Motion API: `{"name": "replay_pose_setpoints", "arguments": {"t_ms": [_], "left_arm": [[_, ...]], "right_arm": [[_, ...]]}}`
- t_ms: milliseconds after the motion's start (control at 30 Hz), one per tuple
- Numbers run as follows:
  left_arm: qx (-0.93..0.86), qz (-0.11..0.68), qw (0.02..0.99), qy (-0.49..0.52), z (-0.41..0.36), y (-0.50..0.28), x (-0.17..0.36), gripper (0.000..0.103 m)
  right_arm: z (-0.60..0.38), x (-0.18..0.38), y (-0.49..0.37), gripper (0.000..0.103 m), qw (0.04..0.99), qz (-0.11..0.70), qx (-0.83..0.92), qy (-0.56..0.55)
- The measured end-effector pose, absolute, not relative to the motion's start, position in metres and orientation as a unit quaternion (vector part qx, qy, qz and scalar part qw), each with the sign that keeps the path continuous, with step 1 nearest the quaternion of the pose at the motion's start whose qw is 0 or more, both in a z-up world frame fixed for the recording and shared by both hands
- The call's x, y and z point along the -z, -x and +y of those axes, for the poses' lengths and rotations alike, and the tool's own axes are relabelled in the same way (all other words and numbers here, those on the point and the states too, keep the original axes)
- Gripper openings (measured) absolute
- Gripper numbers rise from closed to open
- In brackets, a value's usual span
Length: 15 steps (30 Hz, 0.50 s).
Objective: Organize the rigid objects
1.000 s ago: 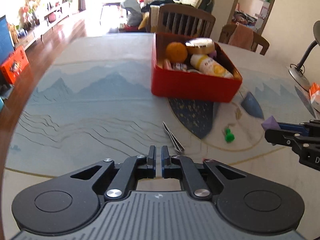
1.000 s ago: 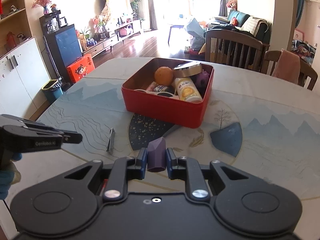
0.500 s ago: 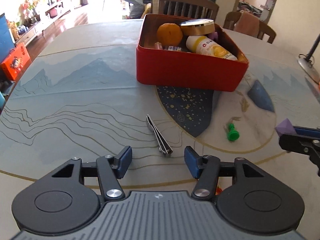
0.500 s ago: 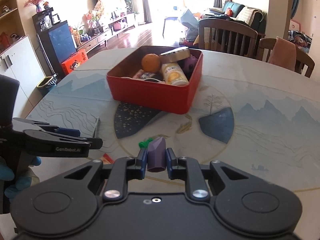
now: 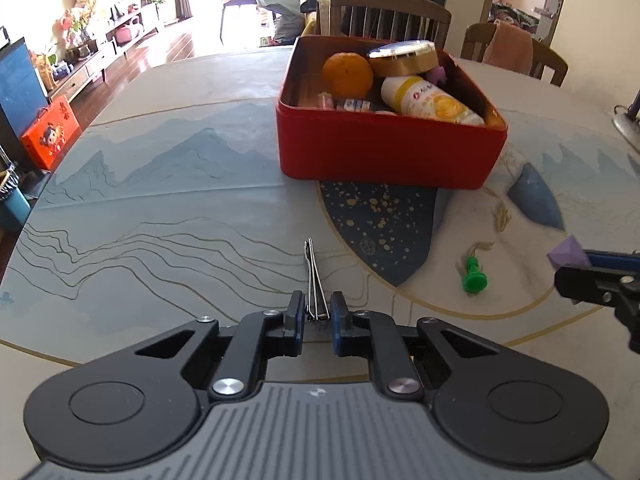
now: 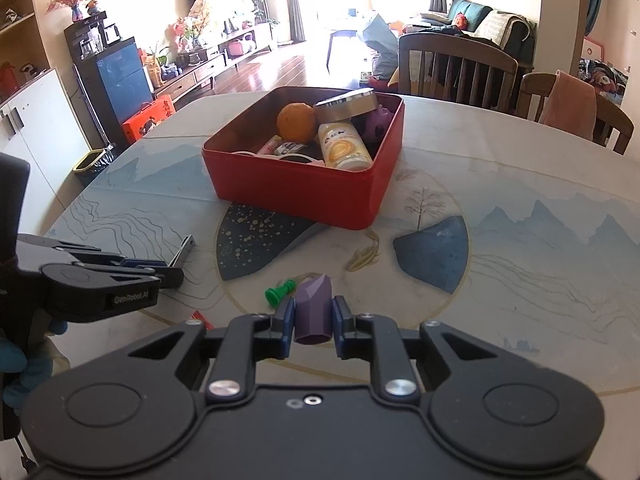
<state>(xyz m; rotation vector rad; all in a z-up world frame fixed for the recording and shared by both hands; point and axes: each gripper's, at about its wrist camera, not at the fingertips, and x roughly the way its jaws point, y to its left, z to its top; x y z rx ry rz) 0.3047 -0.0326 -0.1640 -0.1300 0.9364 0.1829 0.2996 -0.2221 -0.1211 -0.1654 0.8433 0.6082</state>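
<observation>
A red tin box (image 5: 384, 152) (image 6: 296, 196) sits mid-table, holding an orange (image 5: 347, 74), a round tin, a yellow-white bottle and small items. My left gripper (image 5: 315, 314) has its jaws narrowed around the near end of metal nail clippers (image 5: 314, 276) lying on the table; a small gap shows on each side. In the right wrist view the clippers (image 6: 183, 251) stick out from the left gripper. My right gripper (image 6: 313, 318) is shut on a purple crystal-shaped block (image 6: 313, 314), held above the table. A green chess pawn (image 5: 474, 276) (image 6: 280, 292) lies between the grippers.
Wooden chairs (image 6: 456, 68) stand behind the round table (image 5: 160, 184). A lamp base (image 5: 626, 124) sits at the far right edge. A small red item (image 6: 202, 318) lies near the left gripper. The table's left edge drops to the floor.
My left gripper opened, moved forward to the nail clippers and has narrowed around their near end. My right gripper kept the purple block and drifted slightly nearer the box.
</observation>
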Motion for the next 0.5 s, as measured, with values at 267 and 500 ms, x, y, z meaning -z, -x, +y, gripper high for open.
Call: {"name": "replay_pose_setpoints", "arguments": {"t_ms": [267, 500], "left_arm": [[-0.085, 0.435, 0.892, 0.091, -0.016, -0.302, 0.138, 0.012], [-0.088, 0.438, 0.888, 0.108, -0.003, -0.306, 0.125, 0.011]], "right_arm": [[-0.215, 0.104, -0.306, 0.019, 0.869, 0.384, -0.300, 0.081], [-0.203, 0.090, -0.314, 0.019, 0.870, 0.368, -0.317, 0.087]]}}
